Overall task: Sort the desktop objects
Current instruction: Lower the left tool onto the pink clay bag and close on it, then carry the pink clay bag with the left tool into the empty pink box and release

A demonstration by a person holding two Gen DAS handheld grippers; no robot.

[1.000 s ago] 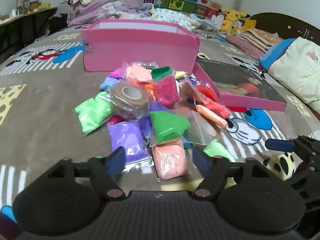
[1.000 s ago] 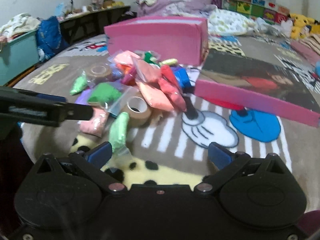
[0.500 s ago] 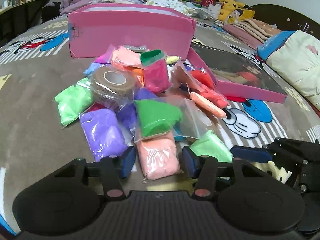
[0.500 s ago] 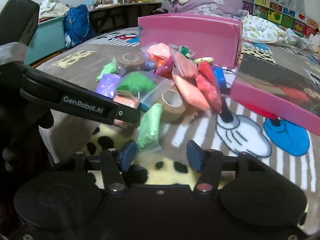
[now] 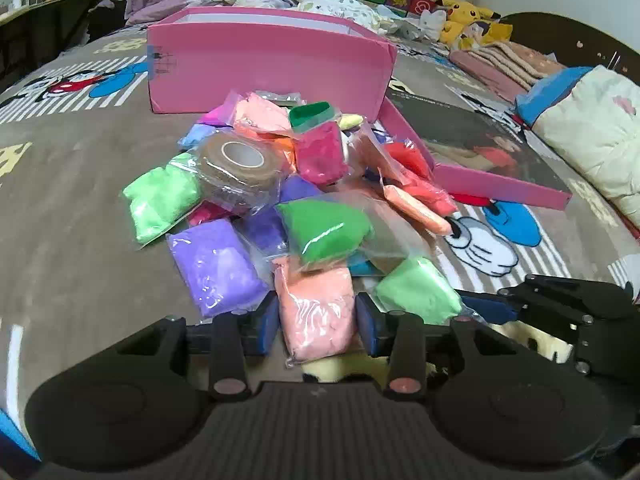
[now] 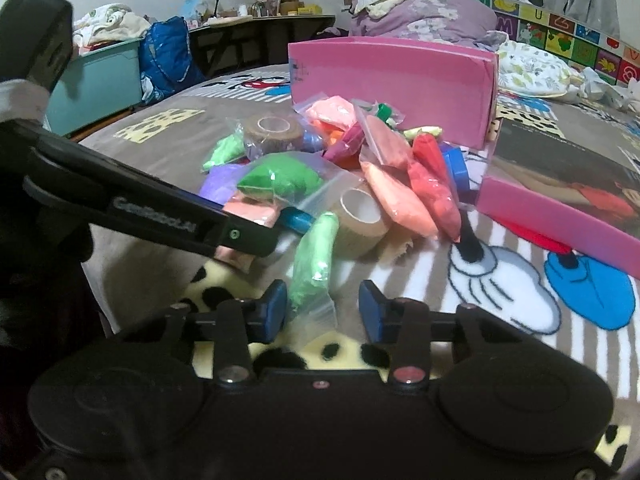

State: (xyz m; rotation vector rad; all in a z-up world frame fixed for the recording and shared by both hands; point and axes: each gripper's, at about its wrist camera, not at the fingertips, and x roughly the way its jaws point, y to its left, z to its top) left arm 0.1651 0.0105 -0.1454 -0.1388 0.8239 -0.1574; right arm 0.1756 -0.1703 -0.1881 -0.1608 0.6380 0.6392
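Right wrist: left gripper [image 6: 288, 224] hides peach bag [image 6: 252, 212].

Left gripper [image 5: 317, 322] angled down, blue pads clamped on something (both sides pressed). Right gripper [image 6: 323, 311] angled down, jaws closing, gap remaining beside right pad.

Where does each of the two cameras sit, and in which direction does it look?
Left wrist: on the left gripper, looking forward and down at its peach bag; own fingers show.
Right wrist: on the right gripper, whose jaws are closing around the light green bag; the left gripper crosses the picture.
Shared: pink box, bag pile.
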